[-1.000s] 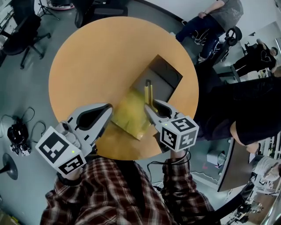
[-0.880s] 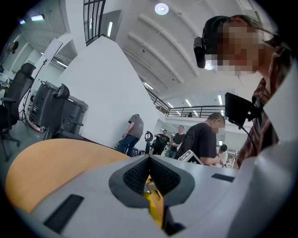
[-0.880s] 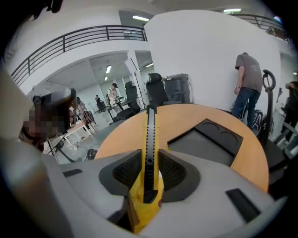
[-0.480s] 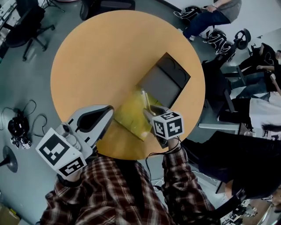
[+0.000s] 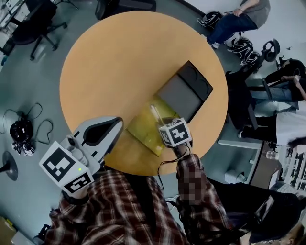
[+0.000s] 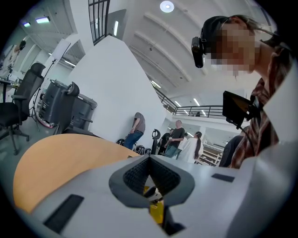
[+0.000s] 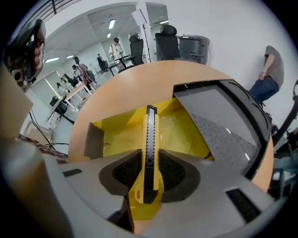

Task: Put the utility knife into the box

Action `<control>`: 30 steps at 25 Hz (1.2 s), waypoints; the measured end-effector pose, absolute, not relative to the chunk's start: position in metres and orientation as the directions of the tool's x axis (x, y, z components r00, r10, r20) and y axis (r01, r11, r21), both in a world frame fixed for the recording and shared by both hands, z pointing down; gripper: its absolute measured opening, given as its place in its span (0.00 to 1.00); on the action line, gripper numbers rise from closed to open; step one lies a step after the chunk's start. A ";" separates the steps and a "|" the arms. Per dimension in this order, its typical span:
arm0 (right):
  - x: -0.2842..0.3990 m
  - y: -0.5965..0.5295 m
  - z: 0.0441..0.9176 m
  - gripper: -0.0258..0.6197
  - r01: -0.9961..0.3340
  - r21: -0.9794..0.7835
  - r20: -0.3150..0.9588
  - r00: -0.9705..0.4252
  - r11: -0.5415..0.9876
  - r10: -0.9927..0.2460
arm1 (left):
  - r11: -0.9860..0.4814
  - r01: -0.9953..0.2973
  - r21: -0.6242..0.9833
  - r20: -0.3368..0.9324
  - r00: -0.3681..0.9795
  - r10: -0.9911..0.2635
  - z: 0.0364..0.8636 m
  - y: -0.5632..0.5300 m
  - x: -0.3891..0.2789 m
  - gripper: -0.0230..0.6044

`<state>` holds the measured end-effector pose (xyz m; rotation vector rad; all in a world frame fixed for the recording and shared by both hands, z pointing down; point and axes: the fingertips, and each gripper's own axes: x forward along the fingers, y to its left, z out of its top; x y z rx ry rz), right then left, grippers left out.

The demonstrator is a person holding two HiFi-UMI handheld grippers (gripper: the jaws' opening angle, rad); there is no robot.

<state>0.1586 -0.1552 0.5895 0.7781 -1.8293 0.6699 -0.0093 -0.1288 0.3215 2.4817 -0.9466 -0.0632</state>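
Observation:
A round orange table [image 5: 110,62] holds an open yellow box [image 5: 143,131], and its grey-lined dark lid [image 5: 184,91] lies flat beyond it. My right gripper [image 5: 162,122] is over the box's right part, shut on the yellow and black utility knife [image 5: 155,111]. In the right gripper view the knife [image 7: 151,125] sticks out forward between the jaws of the right gripper [image 7: 150,160], above the yellow box floor [image 7: 179,132], with the lid [image 7: 219,121] to the right. My left gripper [image 5: 116,123] is at the box's left edge, shut and empty [image 6: 149,160].
Office chairs [image 5: 28,26] stand on the grey floor at the back left. Cables and a small device [image 5: 19,134] lie on the floor to the left. A seated person [image 5: 244,14] and helmets [image 5: 239,43] are beyond the table's far right.
My right gripper has sunk toward the box with the knife, looking smaller in the head view. The left gripper has stayed where it was.

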 end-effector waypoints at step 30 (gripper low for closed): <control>0.142 -0.158 0.583 0.23 -0.744 -0.107 0.915 -0.333 0.659 -0.228 | -0.661 -0.617 0.427 0.091 0.757 -0.647 0.305 -0.126 -0.016 0.05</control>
